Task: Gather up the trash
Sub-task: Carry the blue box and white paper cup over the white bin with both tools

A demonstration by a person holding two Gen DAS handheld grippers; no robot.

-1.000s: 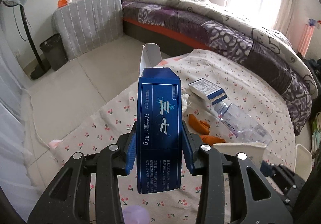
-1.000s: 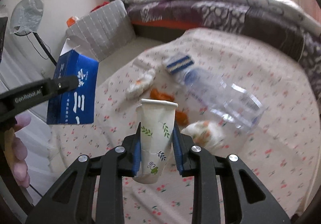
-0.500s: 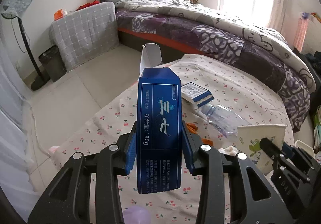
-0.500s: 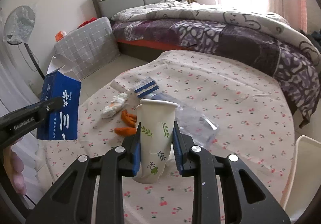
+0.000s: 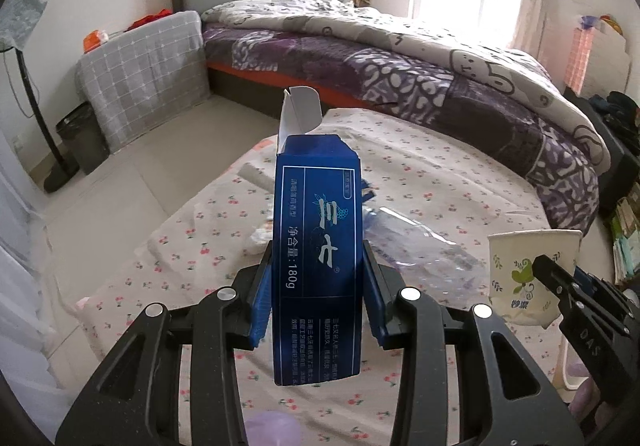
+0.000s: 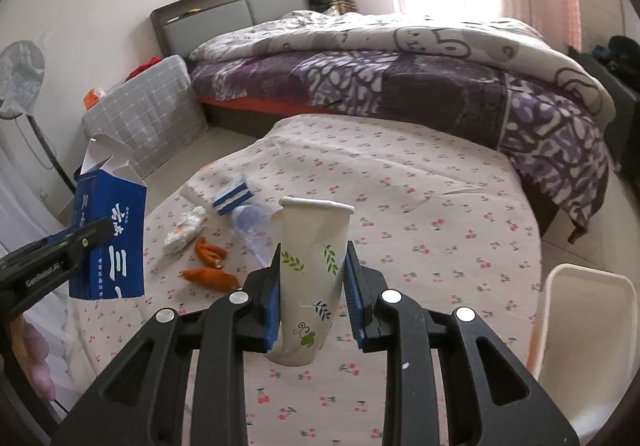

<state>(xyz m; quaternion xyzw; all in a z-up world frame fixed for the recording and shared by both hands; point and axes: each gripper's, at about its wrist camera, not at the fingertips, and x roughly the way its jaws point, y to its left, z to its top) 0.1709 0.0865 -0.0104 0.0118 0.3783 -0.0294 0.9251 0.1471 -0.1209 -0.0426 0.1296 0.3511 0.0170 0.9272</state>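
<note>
Left gripper (image 5: 316, 286) clamps open blue carton (image 5: 318, 258); right gripper (image 6: 312, 294) squeezes paper cup (image 6: 310, 274)

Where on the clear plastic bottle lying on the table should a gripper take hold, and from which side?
Probably across the bottle's ribbed body, coming down from above with the fingers on its two long sides. It lies flat on the tablecloth, partly hidden behind the paper cup, so its cap end points toward the small striped box and leaves little room there. The thin clear wall may give, so close gently.

blue carton (image 5: 318, 262) and paper cup (image 6: 310, 278) lifted higher
</note>
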